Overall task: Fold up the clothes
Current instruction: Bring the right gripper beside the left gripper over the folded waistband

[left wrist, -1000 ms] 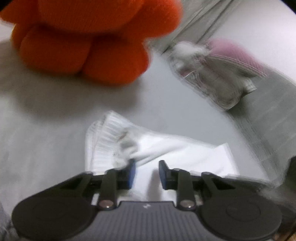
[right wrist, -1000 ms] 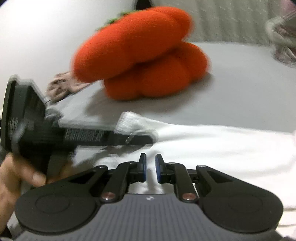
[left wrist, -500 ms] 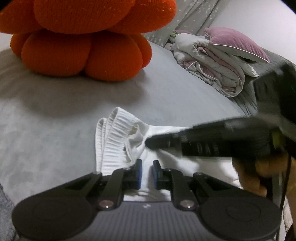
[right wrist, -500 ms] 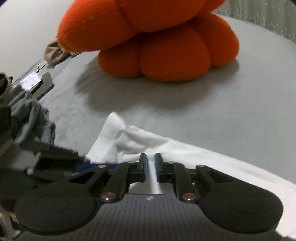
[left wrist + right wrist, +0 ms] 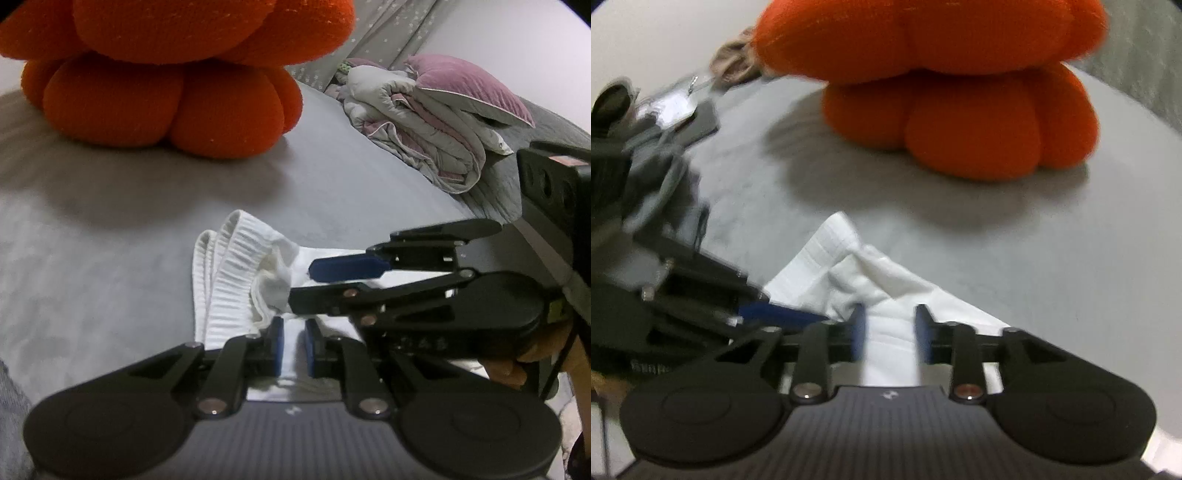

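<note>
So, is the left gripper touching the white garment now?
Touching. In the left wrist view, the left gripper has white garment fabric pinched between its nearly closed fingers.

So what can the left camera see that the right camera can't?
Only the left camera shows the folded quilt and purple pillow. Only the right camera shows grey clothes and a beige cloth at the left. Both show the white garment, orange cushion, grey bed, left gripper and the opening right gripper.
</note>
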{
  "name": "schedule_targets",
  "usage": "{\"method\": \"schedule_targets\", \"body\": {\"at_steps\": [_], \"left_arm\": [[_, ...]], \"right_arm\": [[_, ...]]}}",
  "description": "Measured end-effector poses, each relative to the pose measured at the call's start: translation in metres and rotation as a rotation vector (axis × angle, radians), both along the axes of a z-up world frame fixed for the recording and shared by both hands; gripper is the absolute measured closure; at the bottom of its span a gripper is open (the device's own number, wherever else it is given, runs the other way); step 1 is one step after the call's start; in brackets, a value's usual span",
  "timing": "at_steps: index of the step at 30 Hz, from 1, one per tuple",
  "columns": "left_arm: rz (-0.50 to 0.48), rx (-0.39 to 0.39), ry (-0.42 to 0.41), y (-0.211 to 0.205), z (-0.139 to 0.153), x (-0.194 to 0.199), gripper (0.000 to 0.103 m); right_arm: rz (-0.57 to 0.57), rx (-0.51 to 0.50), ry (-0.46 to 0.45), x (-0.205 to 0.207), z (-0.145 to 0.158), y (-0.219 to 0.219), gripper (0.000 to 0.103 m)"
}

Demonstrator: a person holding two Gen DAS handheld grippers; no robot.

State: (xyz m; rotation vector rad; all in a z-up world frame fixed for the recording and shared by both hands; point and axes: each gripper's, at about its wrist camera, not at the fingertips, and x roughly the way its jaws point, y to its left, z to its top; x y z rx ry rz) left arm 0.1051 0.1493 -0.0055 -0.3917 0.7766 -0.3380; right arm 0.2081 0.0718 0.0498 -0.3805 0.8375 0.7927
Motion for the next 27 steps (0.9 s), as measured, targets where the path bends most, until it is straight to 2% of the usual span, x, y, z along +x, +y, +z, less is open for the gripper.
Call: {"method": "schedule_targets", "body": {"at_steps": [4, 6, 7, 9, 11, 16, 18, 21, 22, 23, 24, 25, 27], "left_arm": [[-0.004, 0.012, -0.008, -0.001, 0.0, -0.003, 0.091], [-0.006, 0.017, -0.009, -0.002, 0.0, -0.002, 0.091], [-0.007, 0.018, -0.009, -0.002, 0.0, -0.002, 0.091], [-0.005, 0.015, -0.007, -0.001, 0.0, -0.001, 0.091], [-0.004, 0.01, -0.005, -0.001, 0.0, -0.001, 0.091], [0.0, 0.01, -0.004, -0.001, 0.0, -0.001, 0.091], [0.002, 0.012, 0.0, -0.002, 0.001, 0.0, 0.093], [0.015, 0.006, 0.002, -0.001, 0.001, -0.001, 0.093], [0.02, -0.003, 0.007, 0.0, 0.001, -0.001, 0.093], [0.023, -0.01, 0.01, 0.002, 0.001, -0.001, 0.093], [0.025, -0.018, 0.014, 0.004, 0.001, -0.001, 0.093], [0.03, -0.029, 0.018, 0.006, 0.001, -0.001, 0.093], [0.046, -0.049, 0.027, 0.009, 0.004, -0.001, 0.093]], "right_arm": [[-0.016, -0.007, -0.027, 0.007, 0.002, -0.002, 0.064], [-0.006, 0.006, 0.006, 0.01, 0.001, -0.002, 0.065], [-0.001, 0.012, 0.023, 0.011, 0.0, -0.002, 0.076], [0.015, 0.007, 0.031, 0.01, 0.0, 0.0, 0.085], [0.034, -0.018, -0.009, 0.005, 0.002, 0.005, 0.096], [0.046, -0.031, -0.175, -0.007, 0.012, 0.01, 0.098], [0.059, -0.033, -0.19, -0.01, 0.008, 0.016, 0.098], [0.032, -0.071, -0.221, -0.008, -0.005, 0.021, 0.097], [0.014, -0.089, -0.234, -0.006, -0.01, 0.022, 0.089], [-0.016, -0.069, -0.26, -0.008, -0.007, 0.017, 0.07], [-0.047, -0.048, -0.287, -0.009, -0.003, 0.012, 0.063], [-0.084, 0.006, -0.311, -0.012, 0.006, 0.0, 0.06], [-0.178, 0.138, -0.288, -0.014, 0.025, -0.035, 0.06]]}}
